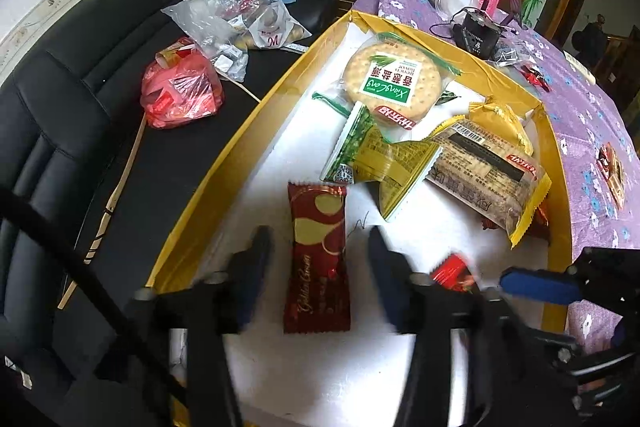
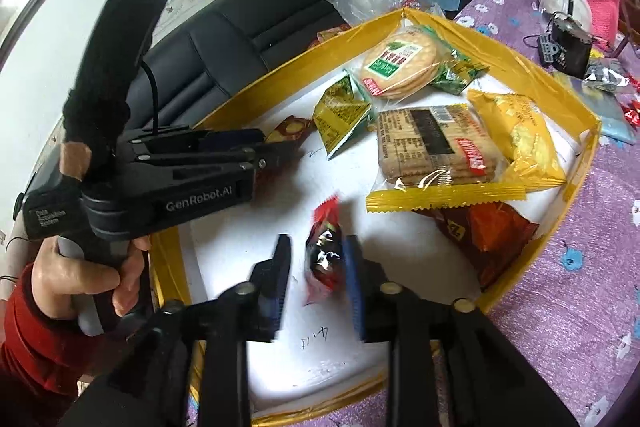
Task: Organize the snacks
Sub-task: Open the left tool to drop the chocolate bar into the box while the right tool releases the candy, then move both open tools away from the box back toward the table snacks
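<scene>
Yellow-walled tray on purple flowered tablecloth, black sofa beside; both hand-held grippers parted, gripping nothing

In the tray on my tabletop, the round cracker pack lies farthest back, the square cracker pack nearer right, the long wafer bar nearest, between my left tool's fingers.

Dark red wrapper, lower centre: "Golden Cream"
Round cracker pack, upper centre: "XiangLang"
Left gripper body, left of frame: "GenRobot.AI"
</scene>
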A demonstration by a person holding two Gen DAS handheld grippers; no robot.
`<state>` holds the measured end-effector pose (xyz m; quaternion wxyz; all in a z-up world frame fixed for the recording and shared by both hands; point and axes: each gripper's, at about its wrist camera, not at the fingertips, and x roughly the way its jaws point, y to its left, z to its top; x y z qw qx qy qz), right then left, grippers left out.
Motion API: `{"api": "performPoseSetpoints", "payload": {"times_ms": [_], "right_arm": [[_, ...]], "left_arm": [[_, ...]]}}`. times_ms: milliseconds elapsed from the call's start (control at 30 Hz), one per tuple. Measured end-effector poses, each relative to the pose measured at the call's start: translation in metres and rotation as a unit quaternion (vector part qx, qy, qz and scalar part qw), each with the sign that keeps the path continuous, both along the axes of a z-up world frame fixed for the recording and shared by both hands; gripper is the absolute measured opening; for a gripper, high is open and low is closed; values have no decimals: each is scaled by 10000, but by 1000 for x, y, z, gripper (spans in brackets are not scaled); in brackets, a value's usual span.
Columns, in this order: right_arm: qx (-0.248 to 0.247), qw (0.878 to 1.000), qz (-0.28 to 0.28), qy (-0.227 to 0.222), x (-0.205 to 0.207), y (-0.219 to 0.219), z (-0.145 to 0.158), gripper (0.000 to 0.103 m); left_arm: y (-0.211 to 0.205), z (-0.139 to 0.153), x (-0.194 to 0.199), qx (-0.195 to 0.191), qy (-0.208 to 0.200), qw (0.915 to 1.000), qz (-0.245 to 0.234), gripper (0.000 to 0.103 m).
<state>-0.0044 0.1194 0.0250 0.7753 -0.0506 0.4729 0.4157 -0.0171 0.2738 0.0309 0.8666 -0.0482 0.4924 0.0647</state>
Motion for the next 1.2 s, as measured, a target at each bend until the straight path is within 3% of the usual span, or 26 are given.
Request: {"api": "performPoseSetpoints", "payload": {"times_ms": [167,300,467,733,967,1200], "right_arm": [[104,9999,12,-46,-4,-9,10,41],[257,9995,-117,-174,-7,-25,22,63],[451,9970,-425,-463,-10,-53,43,79],[100,9838,-1428,-1078,9,-124,52,81],[152,9644,-2620,-329,44,-215,28,80],[2,9318,-3626,-148,43,-291,18,81]], "left_arm": [[0,9,-5,-72,-76,9999,54,72],[-1,22,-9,-249,-251,9993,110,81],[-9,39,-6,-578,-384,9975,91,84],[-61,62,2,-535,-525,9961,-459,87],[-110,70,17,-548,-528,9915,-1055,90],[-173,70,46,-742,-368,9818,-1708,91]]}}
